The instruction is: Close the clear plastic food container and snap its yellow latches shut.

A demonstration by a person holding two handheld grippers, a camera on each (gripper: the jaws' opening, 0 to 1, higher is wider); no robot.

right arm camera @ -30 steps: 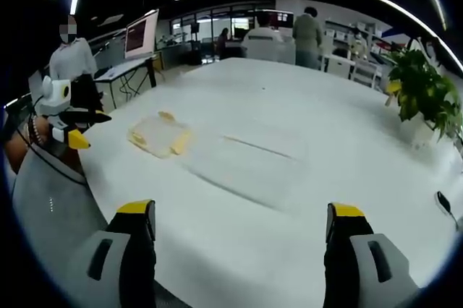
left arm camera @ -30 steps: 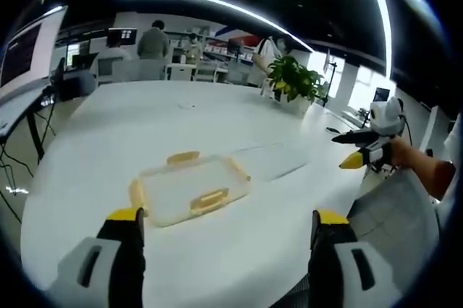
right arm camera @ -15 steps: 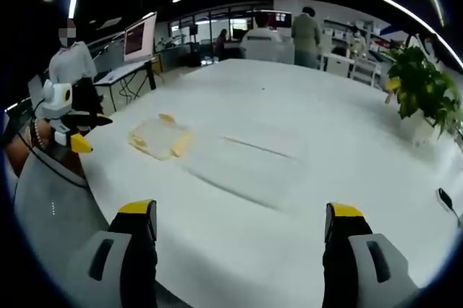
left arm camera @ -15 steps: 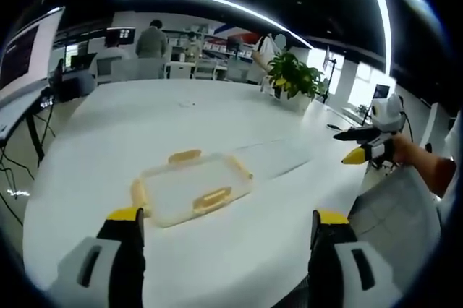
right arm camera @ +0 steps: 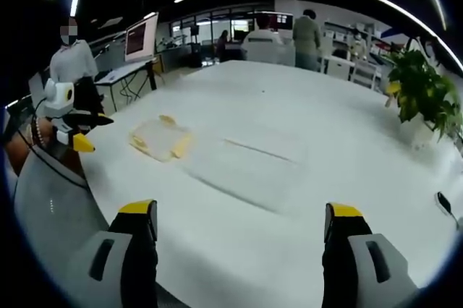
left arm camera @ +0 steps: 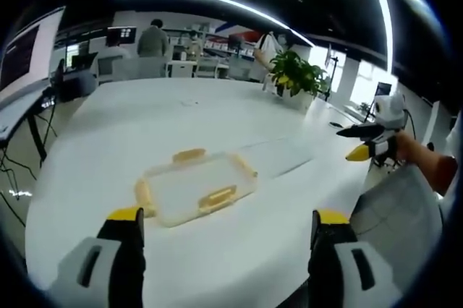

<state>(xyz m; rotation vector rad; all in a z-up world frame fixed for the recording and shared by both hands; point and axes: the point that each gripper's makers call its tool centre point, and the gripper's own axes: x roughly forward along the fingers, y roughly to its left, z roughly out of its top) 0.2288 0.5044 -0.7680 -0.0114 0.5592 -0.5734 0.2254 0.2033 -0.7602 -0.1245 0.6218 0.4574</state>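
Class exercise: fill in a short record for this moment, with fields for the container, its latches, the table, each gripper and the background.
container: clear, shallow container lying flat on the table, untouched
latches: yellow latches on its edges; snapped or not, cannot tell
table: large white table
left gripper: left gripper open, short of the container, holding nothing
right gripper: right gripper open over bare table, holding nothing
background: potted plant at the far edge; people at desks behind
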